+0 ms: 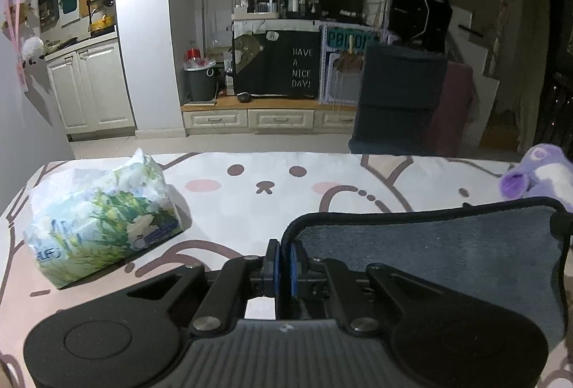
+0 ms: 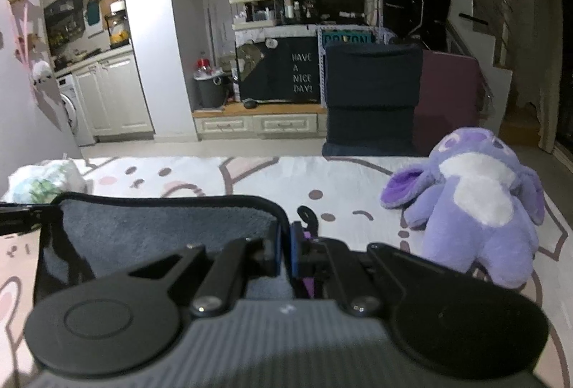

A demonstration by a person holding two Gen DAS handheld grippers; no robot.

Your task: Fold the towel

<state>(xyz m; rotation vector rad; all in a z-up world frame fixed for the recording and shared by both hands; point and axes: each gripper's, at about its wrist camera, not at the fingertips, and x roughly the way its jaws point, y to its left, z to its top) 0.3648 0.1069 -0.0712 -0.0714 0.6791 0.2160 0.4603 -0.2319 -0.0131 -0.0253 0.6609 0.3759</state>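
The grey terry towel with black piping (image 1: 447, 245) hangs stretched between the two claws above the cartoon-bear printed desk cover (image 1: 250, 209), one top corner pinched in each, so the cloth is spread flat and ready, I judge, to be doubled over. The left claw (image 1: 285, 266) is nearly closed, its blue pads gripping the towel's left corner at its 12 o'clock. The right claw (image 2: 285, 252) likewise clamps the right corner. The floral tissue pack (image 1: 104, 219) at 10 o'clock and the purple plush toy (image 2: 476, 205) at 2 o'clock lie clear of the towel.
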